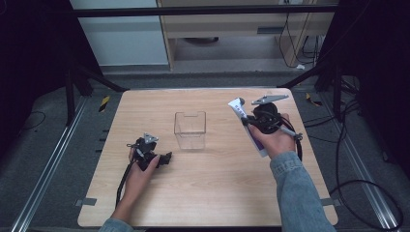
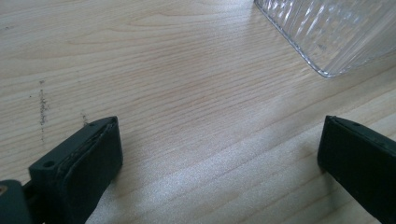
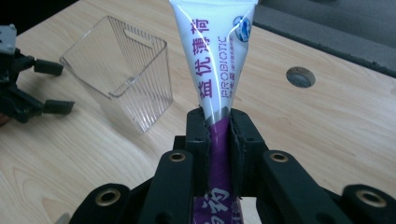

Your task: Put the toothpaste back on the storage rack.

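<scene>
**benchmonkey:** So where's everything relative to the clear bin? Trying to work out how the drop should go.

**tubewrangler:** The toothpaste tube is off to the bin's right, lifted off the wooden table, pinched in the right gripper. Jaws are closed down hard on the purple lower part, flattening it; the white crimped end sticks out past the tips. It's a firm grip as far as I can tell.

**benchmonkey:** And the other claw?

**tubewrangler:** The left gripper sits low on the bin's left-front side, jaws spread wide with nothing between them. In the left gripper view there's just bare wood between the pads, and a corner of the bin up top, close but not touching.

**benchmonkey:** Tips for doing it well?

**tubewrangler:** My guess is the tube goes in the bin. I'd carry it over until it's above the opening, tilt it so one end points down inside the walls, and only then let go. The bin looks light, so clipping the rim could shove or tip it. The free claw is near enough to steady the left wall if needed.
</scene>
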The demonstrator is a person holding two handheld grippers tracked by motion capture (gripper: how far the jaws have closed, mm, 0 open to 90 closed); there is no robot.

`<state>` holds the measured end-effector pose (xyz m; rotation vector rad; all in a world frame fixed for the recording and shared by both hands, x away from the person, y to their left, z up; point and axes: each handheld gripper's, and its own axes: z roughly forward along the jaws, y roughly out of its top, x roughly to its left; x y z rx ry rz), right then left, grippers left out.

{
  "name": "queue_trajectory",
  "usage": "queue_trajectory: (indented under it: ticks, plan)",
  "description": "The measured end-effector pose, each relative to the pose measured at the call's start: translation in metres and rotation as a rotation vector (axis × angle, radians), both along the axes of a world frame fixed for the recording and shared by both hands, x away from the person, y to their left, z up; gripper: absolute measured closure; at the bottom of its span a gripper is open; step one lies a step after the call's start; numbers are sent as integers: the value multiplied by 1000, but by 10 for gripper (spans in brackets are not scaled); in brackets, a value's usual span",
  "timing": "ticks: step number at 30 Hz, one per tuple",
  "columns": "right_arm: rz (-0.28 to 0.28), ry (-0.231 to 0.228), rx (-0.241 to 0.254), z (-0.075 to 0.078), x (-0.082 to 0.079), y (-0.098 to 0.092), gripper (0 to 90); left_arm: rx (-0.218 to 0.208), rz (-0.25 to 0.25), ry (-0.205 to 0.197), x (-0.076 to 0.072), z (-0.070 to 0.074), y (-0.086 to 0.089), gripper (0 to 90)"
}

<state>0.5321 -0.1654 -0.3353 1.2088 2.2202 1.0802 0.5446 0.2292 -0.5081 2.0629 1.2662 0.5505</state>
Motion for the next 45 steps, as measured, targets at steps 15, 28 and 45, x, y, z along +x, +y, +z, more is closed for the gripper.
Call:
queue_trajectory:
  ticks: [15,28,45]
  plan:
    - [2,-61,78,13,25,28,796,2,6,0,2,0,-1,0]
    - [3,-91,80,20,33,54,796,0,7,-2,3,0,-1,0]
    - [25,-131,69,40,39,89,795,-1,10,-3,4,0,-2,0]
